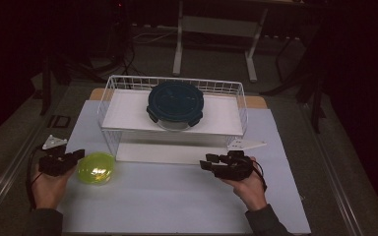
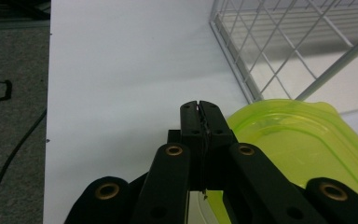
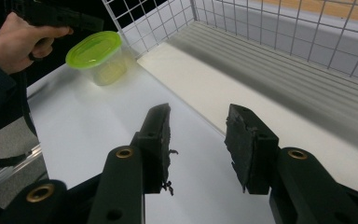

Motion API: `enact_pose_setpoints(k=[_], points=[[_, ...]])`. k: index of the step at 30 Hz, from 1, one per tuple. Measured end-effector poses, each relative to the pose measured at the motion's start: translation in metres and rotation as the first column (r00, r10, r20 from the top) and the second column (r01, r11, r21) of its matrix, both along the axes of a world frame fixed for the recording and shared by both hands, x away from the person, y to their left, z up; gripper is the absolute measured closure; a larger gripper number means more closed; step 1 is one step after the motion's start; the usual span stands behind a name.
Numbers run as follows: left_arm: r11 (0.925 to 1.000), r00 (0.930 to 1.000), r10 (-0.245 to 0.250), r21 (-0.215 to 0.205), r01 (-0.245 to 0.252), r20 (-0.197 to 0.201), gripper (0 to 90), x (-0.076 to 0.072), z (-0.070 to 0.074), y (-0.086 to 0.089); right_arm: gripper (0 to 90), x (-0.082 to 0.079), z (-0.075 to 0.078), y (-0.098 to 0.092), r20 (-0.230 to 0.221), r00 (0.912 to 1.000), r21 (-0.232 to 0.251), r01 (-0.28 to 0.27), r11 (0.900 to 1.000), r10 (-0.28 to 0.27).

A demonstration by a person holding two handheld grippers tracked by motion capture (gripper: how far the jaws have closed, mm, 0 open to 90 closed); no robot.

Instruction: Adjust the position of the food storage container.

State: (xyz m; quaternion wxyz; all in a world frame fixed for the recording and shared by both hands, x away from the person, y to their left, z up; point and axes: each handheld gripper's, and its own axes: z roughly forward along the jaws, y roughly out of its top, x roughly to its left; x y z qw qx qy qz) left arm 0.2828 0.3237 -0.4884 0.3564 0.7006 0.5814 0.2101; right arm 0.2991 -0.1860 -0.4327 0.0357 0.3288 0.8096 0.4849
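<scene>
Green-lidded tub (image 1: 96, 168) sits just before the wire rack (image 1: 172, 83); the left hand-held gripper (image 1: 76, 156), clenched empty, nears it and must open; the right hand-held gripper (image 1: 207, 164) waits released.

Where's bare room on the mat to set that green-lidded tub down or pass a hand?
Free: the white mat between the left gripper and right gripper, in front of the wire rack. The lower shelf looks bare. Crowded: the mat's left side around the green-lidded tub, and the top shelf's middle under the dark round container.
</scene>
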Motion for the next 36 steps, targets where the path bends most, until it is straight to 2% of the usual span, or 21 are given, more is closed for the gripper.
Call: enact_pose_setpoints(k=[6, 14, 27, 36], points=[[0.9999, 0.9999, 0.007, 0.014, -0.007, -0.008, 89.8, 0.002, -0.001, -0.001, 59.2, 0.0, 0.0, 0.0, 0.0, 1.0, 0.0, 0.001, 1.0, -0.001], [0.9992, 0.9997, -0.007, 0.04, 0.008, -0.025, 89.7, 0.002, -0.005, -0.005, 59.2, 0.0, -0.002, 0.001, -0.005, 1.0, 0.003, -0.001, 1.0, 0.001], [0.9995, 0.9993, -0.03, 0.004, 0.03, -0.024, 89.5, -0.006, -0.011, -0.013, 59.2, 0.0, -0.003, 0.001, -0.009, 1.0, 0.002, -0.004, 1.0, 0.004], [0.9968, 0.9966, -0.08, -0.007, 0.08, -0.019, 89.4, -0.01, -0.012, -0.033, 59.2, 0.0, -0.004, 0.003, -0.011, 0.9999, 0.0, -0.007, 1.0, 0.007]])
